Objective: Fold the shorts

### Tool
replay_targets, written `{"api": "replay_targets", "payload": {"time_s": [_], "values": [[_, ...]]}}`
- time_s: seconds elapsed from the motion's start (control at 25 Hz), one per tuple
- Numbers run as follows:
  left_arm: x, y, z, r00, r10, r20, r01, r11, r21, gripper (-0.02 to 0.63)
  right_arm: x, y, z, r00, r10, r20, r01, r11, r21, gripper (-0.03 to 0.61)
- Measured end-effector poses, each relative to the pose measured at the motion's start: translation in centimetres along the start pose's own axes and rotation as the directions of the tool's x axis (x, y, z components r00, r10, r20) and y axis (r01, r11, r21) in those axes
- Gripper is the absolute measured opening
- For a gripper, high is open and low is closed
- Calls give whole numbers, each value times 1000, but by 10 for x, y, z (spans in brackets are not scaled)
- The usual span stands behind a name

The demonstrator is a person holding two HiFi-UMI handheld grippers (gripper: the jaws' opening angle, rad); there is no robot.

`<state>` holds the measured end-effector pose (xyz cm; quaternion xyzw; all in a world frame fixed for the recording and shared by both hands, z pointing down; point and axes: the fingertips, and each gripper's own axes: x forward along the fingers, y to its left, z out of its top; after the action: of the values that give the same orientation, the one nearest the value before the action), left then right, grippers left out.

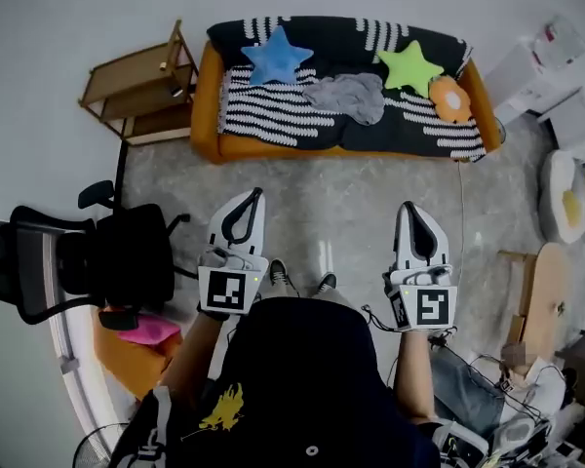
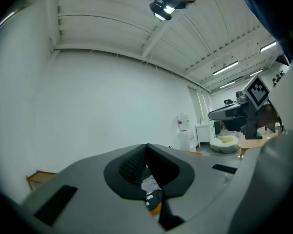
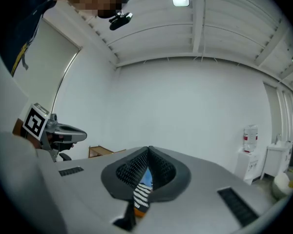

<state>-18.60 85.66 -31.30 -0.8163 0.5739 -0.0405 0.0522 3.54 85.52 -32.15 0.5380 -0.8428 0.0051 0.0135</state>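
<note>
Head view is showing us standing in front of the sofa (image 1: 207, 115), holding the left gripper (image 1: 254, 196) and the right gripper (image 1: 409, 208) level and side by side, well short of the sofa's front edge. Both pairs of jaws are clenched with nothing in them; in the left gripper view and the right gripper view we are seeing the ribbed black pads (image 2: 131, 165) meeting tip to tip.

Between us and the sofa's front edge, a broad strip of mottled grey floor (image 1: 331, 198) is lying open. A black office chair (image 1: 88, 261) is standing off the sofa's left front corner, and a wooden side table (image 1: 141, 86) is sitting just beside the sofa's left arm.

The shorts (image 1: 349, 96) are lying on the sofa's seat, near its middle. They are crumpled into a soft grey heap whose longer side is running along the sofa's length; which end is the waist we cannot tell.

The sofa is orange and boxy, draped in a black-and-white striped throw (image 1: 273, 115). On it are resting a blue star cushion (image 1: 276, 58), a green star cushion (image 1: 409, 66) and a round orange cushion (image 1: 450, 100), all plush.
</note>
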Motion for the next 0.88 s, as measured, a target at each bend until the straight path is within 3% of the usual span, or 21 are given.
{"api": "replay_targets", "payload": {"time_s": [0.44,0.68,0.88], "values": [[19,-25,4,998,-66,-15,67,995,73,14,-23,-42,-21,995,-97,-7,97,995,-14,14],[28,-23,-7,995,-97,-32,98,994,38,15,-25,-51,-28,992,-128,-13,128,991,-25,14],[34,-17,-11,992,-119,-43,122,990,71,31,-26,-53,-42,988,-133,-81,129,990,-50,52]]}}
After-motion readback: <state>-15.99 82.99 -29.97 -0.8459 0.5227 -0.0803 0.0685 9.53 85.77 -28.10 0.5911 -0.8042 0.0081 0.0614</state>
